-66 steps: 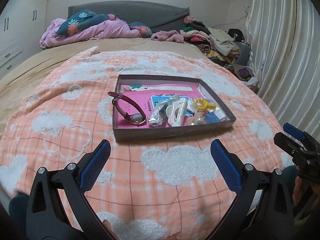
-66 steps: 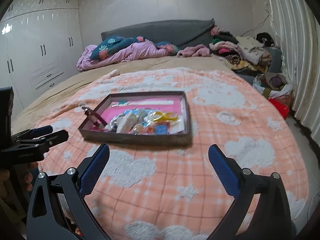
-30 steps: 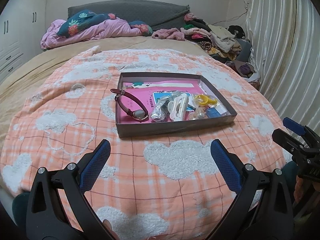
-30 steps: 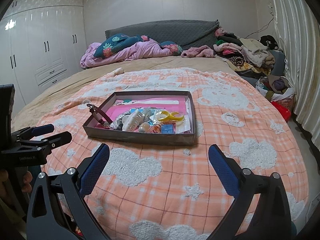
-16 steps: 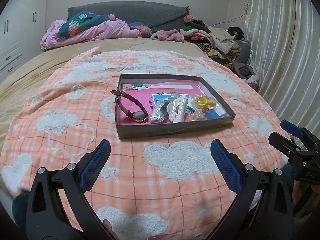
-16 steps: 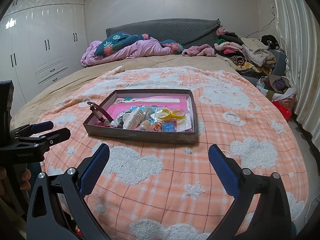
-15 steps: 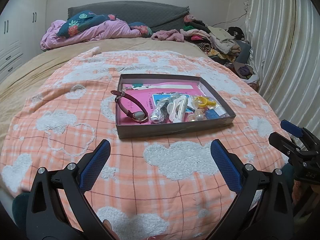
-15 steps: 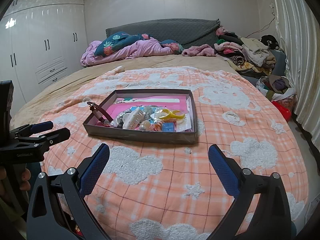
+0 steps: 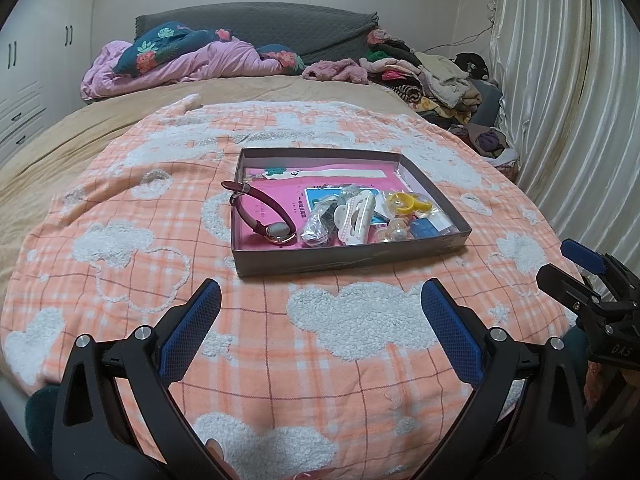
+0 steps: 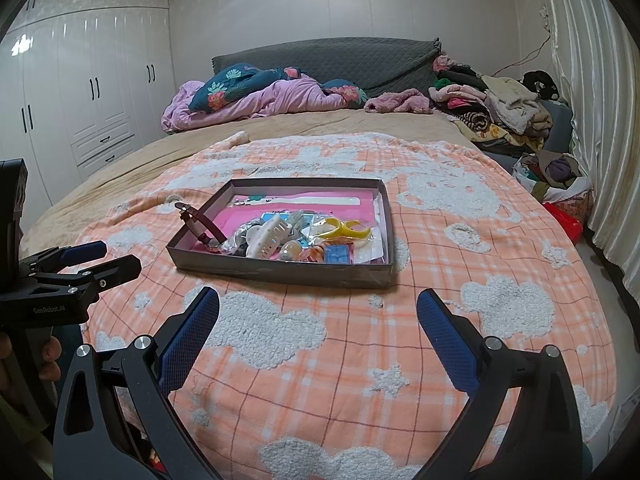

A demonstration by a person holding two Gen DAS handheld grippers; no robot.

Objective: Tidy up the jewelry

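Note:
A shallow grey box (image 9: pixel 344 262) (image 10: pixel 280 271) with a pink floor lies on the orange cloud-pattern blanket. Inside it, a maroon-strapped watch (image 9: pixel 264 213) (image 10: pixel 200 226) leans on the left wall. Beside it lie a white hair claw (image 9: pixel 358 216) (image 10: pixel 269 236), clear packets, a yellow ring piece (image 9: pixel 408 202) (image 10: pixel 346 231), pearl beads (image 9: pixel 394 234) and a blue piece (image 10: pixel 338 255). My left gripper (image 9: pixel 320 312) stands open, short of the box's near wall. My right gripper (image 10: pixel 318 320) is open too, well short of the box, and shows at the right edge of the left wrist view (image 9: pixel 576 268).
The blanket (image 9: pixel 120 240) covers the near part of a wide bed. A lilac duvet with floral pillows (image 10: pixel 256 96) lies by the grey headboard. Piled clothes (image 10: pixel 500 112) line the right side beside a curtain (image 10: pixel 600 120). White wardrobes (image 10: pixel 80 100) stand at left.
Both grippers have backed off slightly and steadied; the box sits a little farther off than 2.2 s ago. Nothing in the box has moved.

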